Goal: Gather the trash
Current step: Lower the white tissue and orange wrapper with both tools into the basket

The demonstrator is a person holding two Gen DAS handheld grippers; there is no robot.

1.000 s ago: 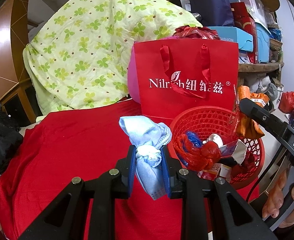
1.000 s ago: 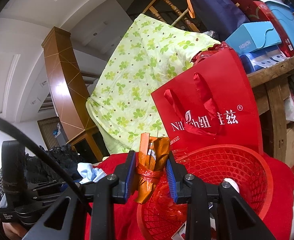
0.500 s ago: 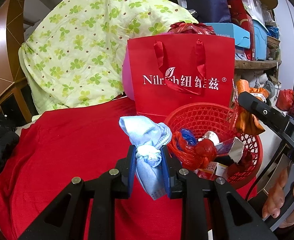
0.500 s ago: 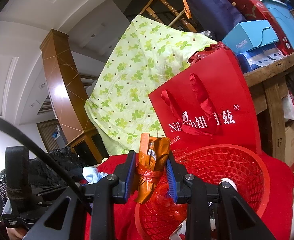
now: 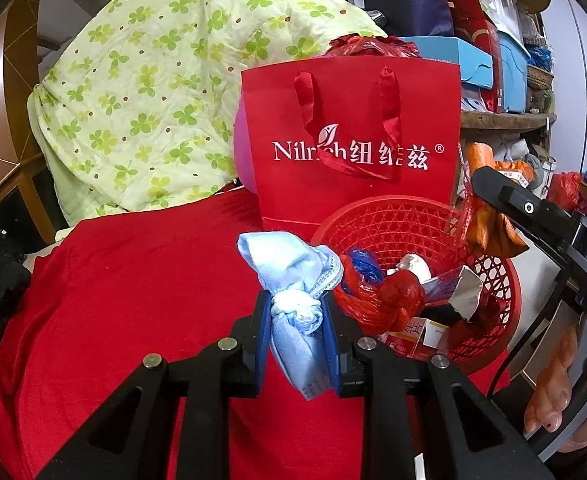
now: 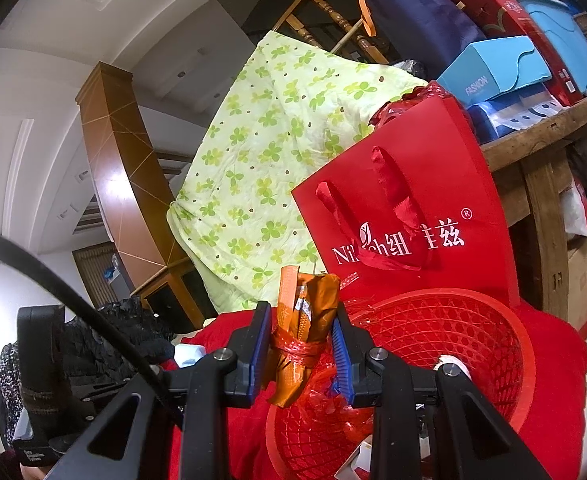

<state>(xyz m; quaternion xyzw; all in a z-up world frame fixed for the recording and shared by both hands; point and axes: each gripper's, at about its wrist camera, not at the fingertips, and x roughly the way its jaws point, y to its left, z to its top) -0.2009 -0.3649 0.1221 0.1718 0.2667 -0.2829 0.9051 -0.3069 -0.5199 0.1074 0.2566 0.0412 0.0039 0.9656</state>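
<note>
My left gripper is shut on a knotted light blue face mask, held just left of a red mesh basket on the red cloth. Several pieces of trash lie in the basket, among them a knotted red plastic bag and foil wrappers. My right gripper is shut on an orange wrapper bundle tied with red plastic, over the near left rim of the red mesh basket. The orange bundle also shows in the left wrist view above the basket's right side.
A red paper gift bag stands right behind the basket. A green clover-print quilt is heaped at the back left. A wooden shelf with boxes rises on the right. A hand grips the right tool's handle.
The left gripper has eased a little toward the basket with the mask in it. The right gripper and its orange bundle have kept still.
</note>
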